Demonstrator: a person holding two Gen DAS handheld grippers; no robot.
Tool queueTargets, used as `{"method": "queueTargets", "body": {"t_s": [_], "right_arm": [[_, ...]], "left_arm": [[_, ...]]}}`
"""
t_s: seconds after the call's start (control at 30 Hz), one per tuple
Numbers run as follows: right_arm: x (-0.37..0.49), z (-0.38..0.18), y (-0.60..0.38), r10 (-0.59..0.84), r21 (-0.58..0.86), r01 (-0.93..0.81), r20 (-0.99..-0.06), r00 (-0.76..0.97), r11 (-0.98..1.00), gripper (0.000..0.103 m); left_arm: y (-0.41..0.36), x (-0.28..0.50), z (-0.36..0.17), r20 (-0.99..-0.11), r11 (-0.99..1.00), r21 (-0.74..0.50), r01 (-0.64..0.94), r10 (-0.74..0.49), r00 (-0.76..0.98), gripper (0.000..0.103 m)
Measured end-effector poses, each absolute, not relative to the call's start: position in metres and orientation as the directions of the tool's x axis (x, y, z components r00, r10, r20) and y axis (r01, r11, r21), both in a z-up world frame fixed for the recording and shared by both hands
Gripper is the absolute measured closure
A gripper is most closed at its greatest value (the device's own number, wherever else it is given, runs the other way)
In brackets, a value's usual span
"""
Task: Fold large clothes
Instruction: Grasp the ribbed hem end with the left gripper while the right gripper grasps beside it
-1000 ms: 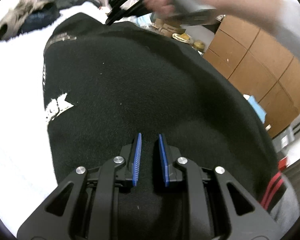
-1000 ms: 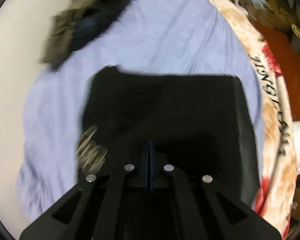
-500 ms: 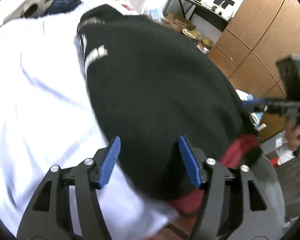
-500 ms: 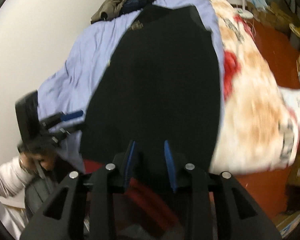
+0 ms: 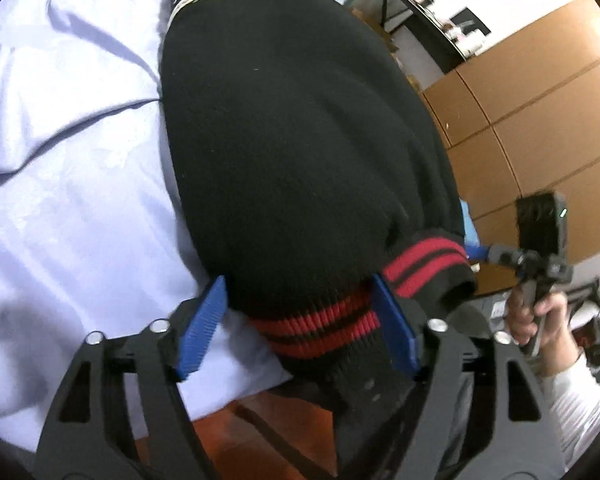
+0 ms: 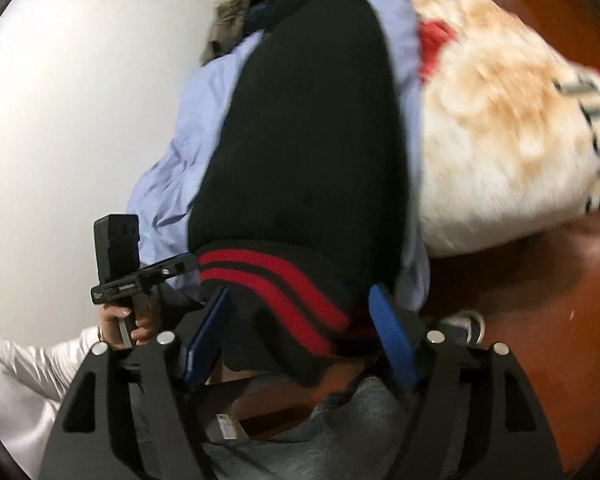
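Bed with pale blue sheet, black sweater on it, floral blanket alongside

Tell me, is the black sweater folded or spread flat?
Folded. The sweater lies as a narrow strip on the sheet, with a striped cuff on top of its hem.

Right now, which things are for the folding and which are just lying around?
For the folding:
- black knitted sweater with red-striped cuffs
- left tool, open
- right tool, open

Lying around:
- fluffy cream-and-red blanket
- heap of dark clothes
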State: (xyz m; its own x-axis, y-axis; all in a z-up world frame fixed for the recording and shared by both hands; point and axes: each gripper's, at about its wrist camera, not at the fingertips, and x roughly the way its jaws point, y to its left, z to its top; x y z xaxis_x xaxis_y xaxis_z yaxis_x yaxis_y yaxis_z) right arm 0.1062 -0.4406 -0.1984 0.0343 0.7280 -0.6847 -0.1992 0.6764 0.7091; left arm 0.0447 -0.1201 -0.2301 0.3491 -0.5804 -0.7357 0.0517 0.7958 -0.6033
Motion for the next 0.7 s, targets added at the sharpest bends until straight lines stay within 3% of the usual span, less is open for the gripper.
{"method": "queueTargets", "body": {"t_s": [0.17,0.37,0.4,0.47,0.5,0.53,0.7], "right_arm": [[0.111,-0.227,-0.440,0.796,0.794,-0.083,-0.605,-0.017,0.602,0.032],[0.110,-0.241,-0.405,0.745,0.749,-0.084,-0.662,-0.081,0.657,0.032],[0.110,-0.237,-0.405,0.742,0.745,-0.094,-0.666,-0.076,0.660,0.048],[0.111,-0.227,-0.399,0.745,0.745,-0.102,-0.665,-0.047,0.659,0.061],[0.110,-0.217,-0.400,0.765,0.762,-0.107,-0.643,-0.016,0.638,0.073],[0.112,-0.211,-0.402,0.781,0.776,-0.109,-0.624,0.001,0.621,0.075],[0.116,-0.158,-0.411,0.873,0.856,-0.168,-0.480,0.090,0.488,0.083]], "left_arm": [[-0.122,0.054,-0.246,-0.709,0.754,-0.657,0.019,-0.626,0.323,0.019],[-0.128,0.060,-0.257,-0.691,0.727,-0.686,0.011,-0.657,0.301,0.012],[-0.131,0.061,-0.254,-0.698,0.735,-0.677,0.019,-0.650,0.300,0.012],[-0.136,0.064,-0.246,-0.710,0.749,-0.662,0.024,-0.637,0.302,0.014],[-0.137,0.062,-0.240,-0.709,0.750,-0.660,0.027,-0.635,0.307,0.016],[-0.136,0.062,-0.235,-0.706,0.750,-0.661,0.032,-0.635,0.312,0.021],[-0.131,0.059,-0.213,-0.646,0.696,-0.716,0.056,-0.691,0.324,0.022]]}}
